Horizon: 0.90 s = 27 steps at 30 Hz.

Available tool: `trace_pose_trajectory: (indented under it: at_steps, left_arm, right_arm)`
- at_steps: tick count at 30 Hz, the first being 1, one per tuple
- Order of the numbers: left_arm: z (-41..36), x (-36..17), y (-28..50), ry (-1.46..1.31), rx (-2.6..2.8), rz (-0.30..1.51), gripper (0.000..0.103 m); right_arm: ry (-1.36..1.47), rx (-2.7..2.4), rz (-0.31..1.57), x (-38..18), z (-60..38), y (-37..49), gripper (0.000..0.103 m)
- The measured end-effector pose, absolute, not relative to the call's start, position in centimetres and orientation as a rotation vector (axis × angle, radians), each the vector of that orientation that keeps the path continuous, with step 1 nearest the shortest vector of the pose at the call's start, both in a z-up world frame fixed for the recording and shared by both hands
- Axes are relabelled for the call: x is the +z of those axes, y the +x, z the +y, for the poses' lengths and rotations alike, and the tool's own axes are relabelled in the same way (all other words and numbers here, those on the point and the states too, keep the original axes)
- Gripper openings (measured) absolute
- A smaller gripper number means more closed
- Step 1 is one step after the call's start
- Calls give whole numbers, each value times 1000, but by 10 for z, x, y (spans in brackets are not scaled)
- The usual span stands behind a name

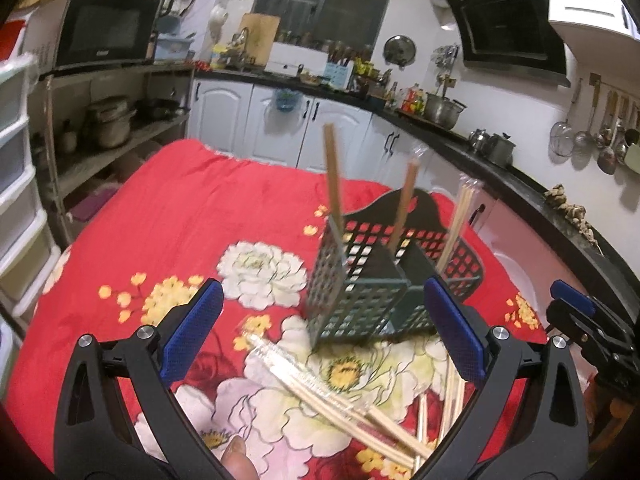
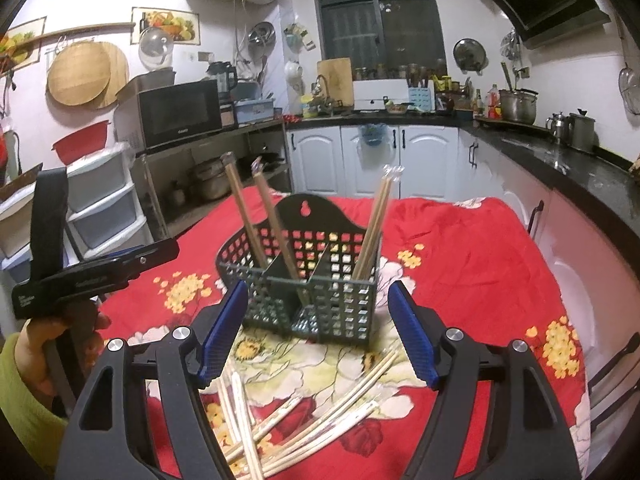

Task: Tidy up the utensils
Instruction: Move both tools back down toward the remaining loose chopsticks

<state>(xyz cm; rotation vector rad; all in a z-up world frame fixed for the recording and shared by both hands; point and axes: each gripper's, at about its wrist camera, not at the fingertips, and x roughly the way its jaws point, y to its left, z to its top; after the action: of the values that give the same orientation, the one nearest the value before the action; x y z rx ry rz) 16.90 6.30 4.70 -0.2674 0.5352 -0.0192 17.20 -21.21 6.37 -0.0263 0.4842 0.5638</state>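
A dark green perforated utensil basket (image 2: 316, 296) (image 1: 360, 288) with compartments stands on the red flowered cloth. Two brown wrapped chopstick pairs (image 2: 260, 216) (image 1: 334, 184) lean in its left part, a pale pair (image 2: 380, 220) (image 1: 456, 224) in its right. Several loose pale chopsticks (image 2: 320, 420) (image 1: 340, 404), some in clear sleeves, lie on the cloth in front. My right gripper (image 2: 316, 332) is open just before the basket, above the loose sticks, holding nothing. My left gripper (image 1: 324, 328) is open too, over the loose sticks left of the basket, nothing between its blue pads.
The table's red cloth (image 2: 480, 248) runs to its far edge. Beyond are white cabinets (image 2: 372, 160), a black counter (image 2: 560, 160) with pots, and a shelf with a microwave (image 2: 176, 114). A hand holds the left gripper's body (image 2: 80, 276) at the right view's left side.
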Motion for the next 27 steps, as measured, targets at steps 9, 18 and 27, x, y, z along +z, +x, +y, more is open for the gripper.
trace_pose_trajectory:
  at_steps: [9, 18, 27]
  left_arm:
    - [84, 15, 164, -288, 27, 634, 92]
    - [97, -12, 162, -337, 30, 720, 80]
    - [95, -42, 169, -419, -62, 840, 38]
  right_arm:
    - [-66, 619, 551, 40, -192, 163, 70]
    - [-113, 667, 610, 21, -174, 159, 69]
    - [-171, 732, 702, 0, -154, 163, 54]
